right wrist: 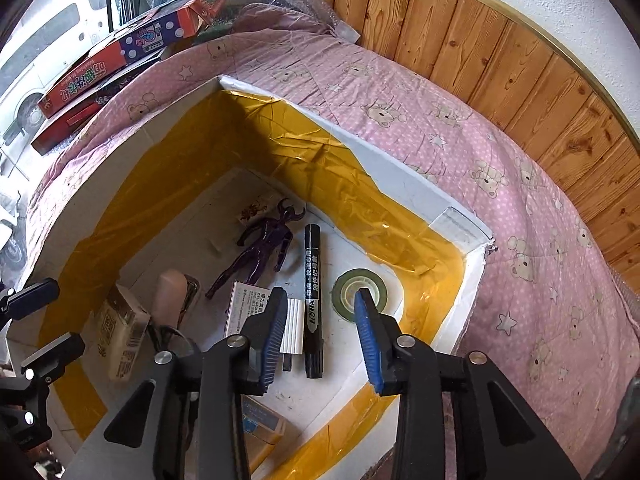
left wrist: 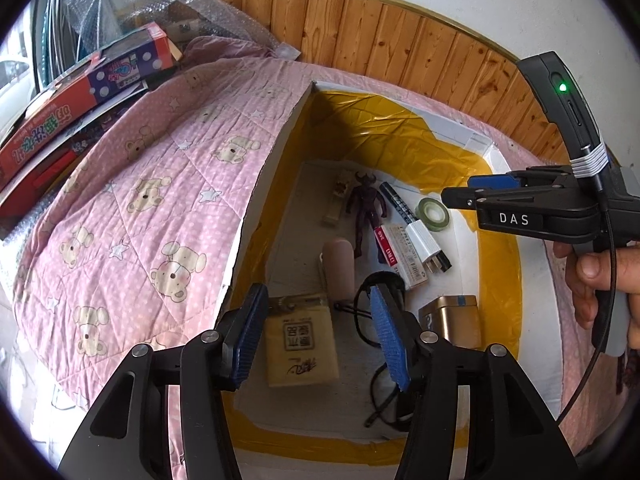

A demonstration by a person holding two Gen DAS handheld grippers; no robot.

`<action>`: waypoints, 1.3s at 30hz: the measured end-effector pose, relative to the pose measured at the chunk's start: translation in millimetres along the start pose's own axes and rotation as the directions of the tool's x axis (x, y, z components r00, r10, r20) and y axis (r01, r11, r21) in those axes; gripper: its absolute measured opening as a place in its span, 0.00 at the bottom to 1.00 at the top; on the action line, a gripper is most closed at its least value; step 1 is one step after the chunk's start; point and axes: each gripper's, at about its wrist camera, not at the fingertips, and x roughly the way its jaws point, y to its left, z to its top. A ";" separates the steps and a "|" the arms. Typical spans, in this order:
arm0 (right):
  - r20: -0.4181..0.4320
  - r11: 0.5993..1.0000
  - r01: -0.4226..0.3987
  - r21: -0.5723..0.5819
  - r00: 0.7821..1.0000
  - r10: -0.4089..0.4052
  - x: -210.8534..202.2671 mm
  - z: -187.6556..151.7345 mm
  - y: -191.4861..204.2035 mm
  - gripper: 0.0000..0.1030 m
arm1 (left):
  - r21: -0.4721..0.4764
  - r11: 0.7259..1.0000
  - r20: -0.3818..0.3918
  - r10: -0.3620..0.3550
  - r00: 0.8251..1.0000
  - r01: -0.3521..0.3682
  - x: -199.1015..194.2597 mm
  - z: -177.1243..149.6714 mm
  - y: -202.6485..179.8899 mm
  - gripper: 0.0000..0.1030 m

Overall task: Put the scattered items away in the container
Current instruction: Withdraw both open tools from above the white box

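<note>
A white foam box point(left wrist: 472, 136) point(right wrist: 404, 184) lined with yellow tape sits on the pink bear quilt. Inside lie a purple horned figure point(left wrist: 366, 208) point(right wrist: 264, 248), a black marker point(left wrist: 400, 204) point(right wrist: 313, 300), a green tape roll point(left wrist: 434, 214) point(right wrist: 360, 290), a white charger plug point(left wrist: 426, 246) point(right wrist: 291, 326), a tan tissue pack point(left wrist: 300, 344) point(right wrist: 120, 332), a pink tube point(left wrist: 340, 268) point(right wrist: 170, 300), a gold tin point(left wrist: 452, 320) and a black cable point(left wrist: 380, 344). My left gripper point(left wrist: 320, 336) is open and empty above the box. My right gripper point(right wrist: 322, 336) point(left wrist: 456, 192) is open and empty over the marker.
The pink quilt point(left wrist: 140, 208) point(right wrist: 500, 160) surrounds the box. Red and purple game boxes point(left wrist: 80, 96) point(right wrist: 120, 56) and bubble wrap point(left wrist: 160, 4) lie at the far left. A wooden panel wall point(left wrist: 420, 52) point(right wrist: 500, 48) stands behind.
</note>
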 end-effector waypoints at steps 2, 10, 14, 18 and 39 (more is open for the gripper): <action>0.000 1.000 -0.002 -0.004 1.000 0.002 -0.9 -0.8 0.4 0.42 | -0.005 1.000 -0.003 -0.004 1.000 0.004 -0.9 -0.5 0.5 0.55; 0.007 0.999 -0.020 -0.031 1.000 0.020 -17.2 -14.1 14.7 0.43 | 0.008 1.000 0.034 0.028 0.999 -0.028 -19.2 -7.7 -3.2 0.55; 0.012 0.998 -0.046 -0.054 0.999 0.047 -30.4 -28.4 27.5 0.44 | 0.027 0.999 0.054 0.032 0.998 -0.033 -32.4 -13.0 -9.2 0.55; 0.017 0.994 -0.070 -0.078 0.997 0.072 -45.6 -48.5 42.5 0.46 | 0.029 0.999 0.063 0.027 0.998 -0.029 -43.6 -20.5 -16.7 0.55; 0.107 0.982 -0.190 0.006 0.976 0.188 -114.9 -152.7 64.6 0.49 | -0.005 0.999 0.105 -0.037 0.994 0.038 -92.4 -62.6 -43.0 0.65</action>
